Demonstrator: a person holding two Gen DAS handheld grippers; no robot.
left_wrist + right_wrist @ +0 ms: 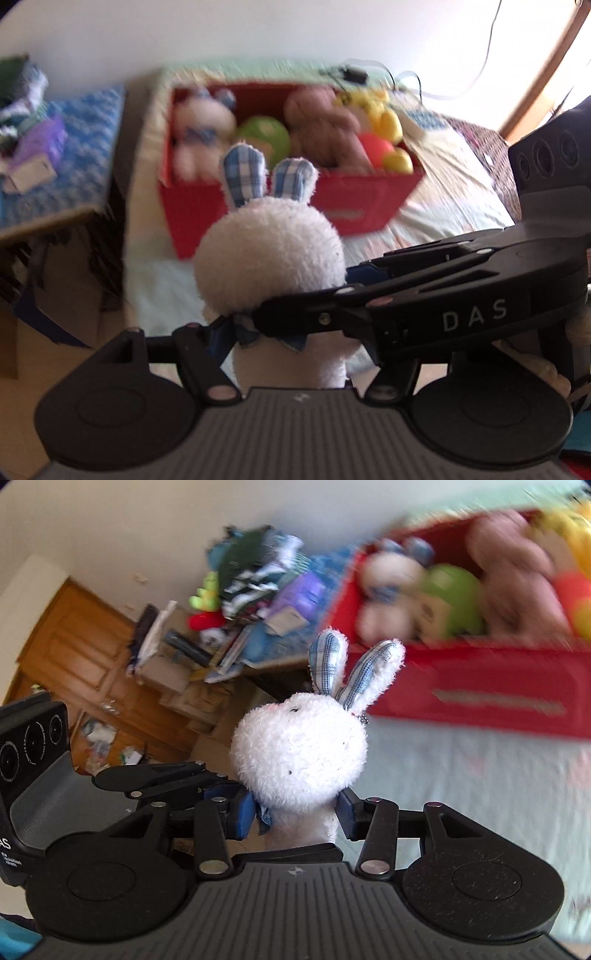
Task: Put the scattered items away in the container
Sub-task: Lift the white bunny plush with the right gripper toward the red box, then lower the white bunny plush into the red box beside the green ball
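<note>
Both grippers' jaws, left (284, 332) and right (295, 816), clamp the white rabbit (299, 753) before the red box (369, 199).

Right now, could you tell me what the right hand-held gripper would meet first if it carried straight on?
Probably the front wall of the red box, beyond the white rabbit it holds; depth is unclear.

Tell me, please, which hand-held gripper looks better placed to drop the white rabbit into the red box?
Probably the right hand-held gripper: its blue pads clamp the white rabbit at the neck, facing the red box. The left hand-held gripper grips it too, partly hidden.
</note>
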